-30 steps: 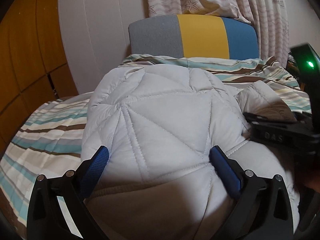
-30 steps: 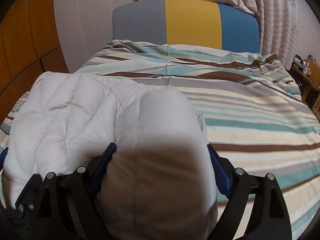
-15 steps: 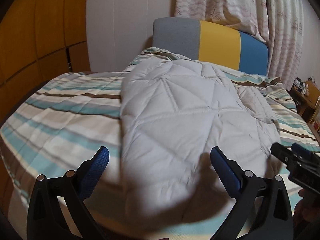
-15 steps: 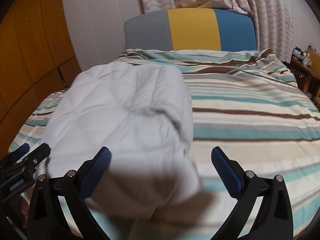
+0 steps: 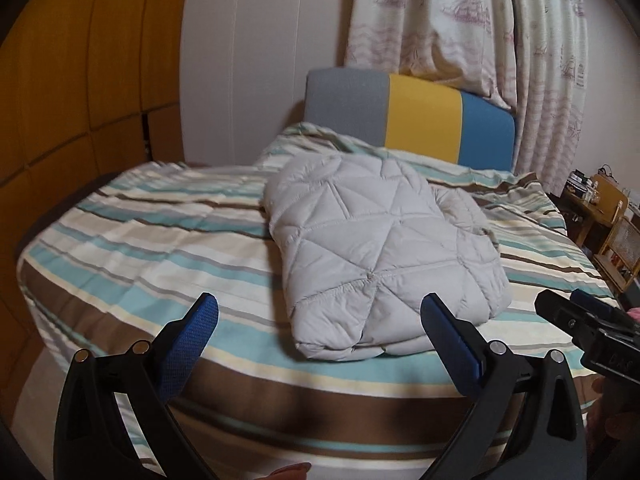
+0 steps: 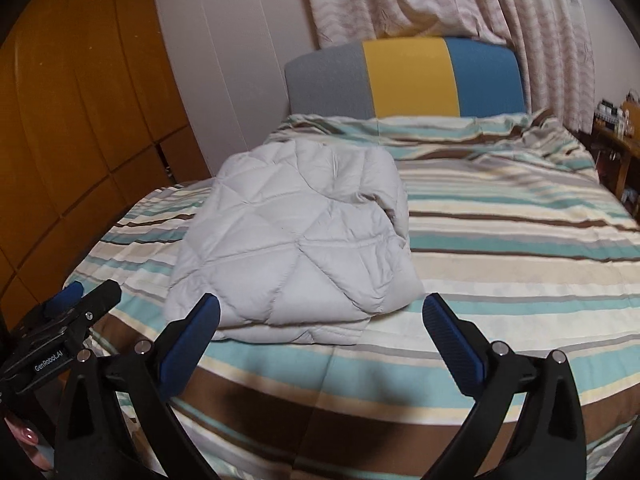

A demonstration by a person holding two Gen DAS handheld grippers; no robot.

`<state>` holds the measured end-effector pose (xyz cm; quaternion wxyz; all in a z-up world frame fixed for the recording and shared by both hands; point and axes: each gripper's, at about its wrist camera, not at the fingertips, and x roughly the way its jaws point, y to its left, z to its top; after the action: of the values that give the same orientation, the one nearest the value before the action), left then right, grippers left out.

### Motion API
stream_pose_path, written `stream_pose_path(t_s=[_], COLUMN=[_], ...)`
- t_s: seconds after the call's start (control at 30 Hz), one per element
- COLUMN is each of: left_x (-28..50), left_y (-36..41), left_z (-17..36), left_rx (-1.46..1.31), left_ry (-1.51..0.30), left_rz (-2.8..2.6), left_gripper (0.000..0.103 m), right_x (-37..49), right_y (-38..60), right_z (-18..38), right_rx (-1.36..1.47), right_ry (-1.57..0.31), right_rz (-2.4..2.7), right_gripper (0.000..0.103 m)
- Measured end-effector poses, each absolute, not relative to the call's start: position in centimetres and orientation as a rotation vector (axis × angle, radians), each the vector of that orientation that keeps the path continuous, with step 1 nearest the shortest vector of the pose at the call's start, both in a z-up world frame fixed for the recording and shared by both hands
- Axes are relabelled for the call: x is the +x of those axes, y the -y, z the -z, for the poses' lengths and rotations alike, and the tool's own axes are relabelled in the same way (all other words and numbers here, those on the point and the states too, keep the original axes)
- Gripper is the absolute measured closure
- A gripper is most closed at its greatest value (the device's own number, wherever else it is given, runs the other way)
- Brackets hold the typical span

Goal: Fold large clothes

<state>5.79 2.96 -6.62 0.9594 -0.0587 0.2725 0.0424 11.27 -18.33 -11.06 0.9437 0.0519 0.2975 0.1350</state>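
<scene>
A pale grey quilted jacket (image 5: 384,248) lies folded into a thick, roughly rectangular bundle on a bed (image 5: 132,248) covered in teal, cream and brown stripes. The bundle sits toward the bed's near edge, closer to the left side than the right, its long side running away toward the headboard (image 5: 408,120), which is banded grey, yellow and blue. A looser fold of fabric bulges out along the bundle's right side.

Both grippers hover off the near edge of the bed, touching nothing. The left gripper (image 5: 320,320) has its blue-padded fingers spread wide apart, the bundle's near end visible between them but beyond their tips. The right gripper (image 6: 320,320) is likewise wide apart and empty, just right of the bundle's near corner. Each gripper shows at the edge of the other's view.

By the look of it, the folding is finished or nearly so, and the hands are clear of the released jacket. If anything is left, the next move would be tidying: tucking in the loose right-hand bulge and pressing the puffy layers flat, since padded fabric tends to spring open.

Patterned curtains (image 5: 460,20) hang behind the headboard.
</scene>
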Motion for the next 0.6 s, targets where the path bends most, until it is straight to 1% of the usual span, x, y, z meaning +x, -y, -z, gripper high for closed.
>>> stream_pose_path(t_s=[0.2,0.6], left_x=[3.3,2.3], left_y=[-2.4,-1.9], left_z=[5.6,5.2], left_rx=[-0.092,-0.095], left_ry=[-0.529,-0.512], left_rz=[-0.08,-0.06], left_gripper=[0.003,0.003], right_x=[8.7,7.2], right_y=[18.1,18.4], right_z=[9.5,9.0], right_rx=[0.083,0.069], right_ry=[-0.565,-0.546], right_rz=[-0.286,-0.29], right_gripper=[0.002,0.002])
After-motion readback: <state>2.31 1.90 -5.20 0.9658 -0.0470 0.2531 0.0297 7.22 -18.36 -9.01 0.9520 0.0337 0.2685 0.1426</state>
